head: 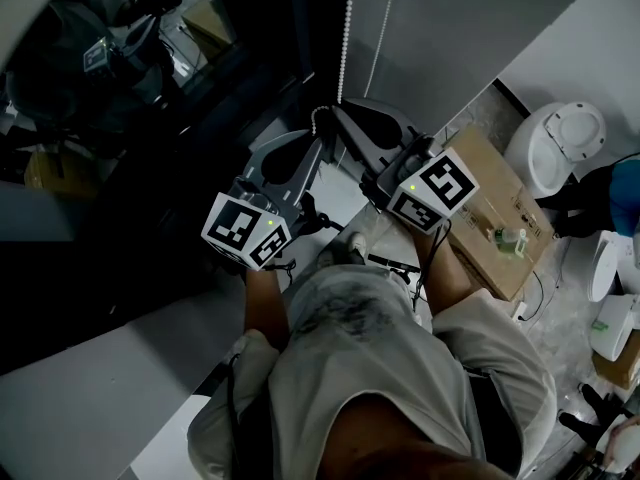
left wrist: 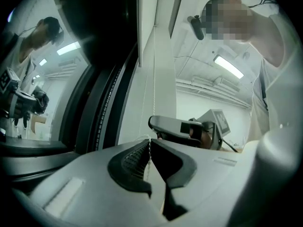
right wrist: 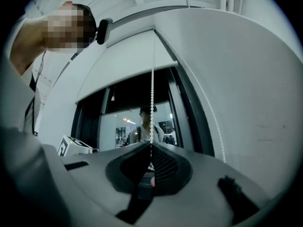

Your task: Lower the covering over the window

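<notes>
Standing at a dark window (head: pixel 110 118), a person is recorded with a gripper in each hand, both raised to a white bead chain (head: pixel 347 28).

Item 1, roller blind (right wrist: pixel 125 63): light grey, seen in the right gripper view, drawn partway down. Its bottom bar lies at 11 o'clock from the jaw tips, with bare glass below it.

Item 2, bead chain: hung from 12 o'clock in the head view, beside the window frame. A second strand is seen at 2 o'clock from the right jaws, against the wall (right wrist: pixel 251 79).

Item 3, right gripper (right wrist: pixel 151 146): fingers brought together, the chain pinched between the pads, the strand run straight up from them.

Item 4, left gripper (left wrist: pixel 150 143): fingers held narrow, tips closed on the chain, beads seen between the ribbed pads. It is placed at 8 o'clock from the right gripper in the head view, just beside it.

Item 5, cardboard box (head: pixel 500 223): laid on the floor at 3 o'clock from the right gripper.

Item 6, white round fixture (head: pixel 555 143): set at 1 o'clock from the box.

Item 7, reflection (right wrist: pixel 147 122) of the person: noted in the glass.
</notes>
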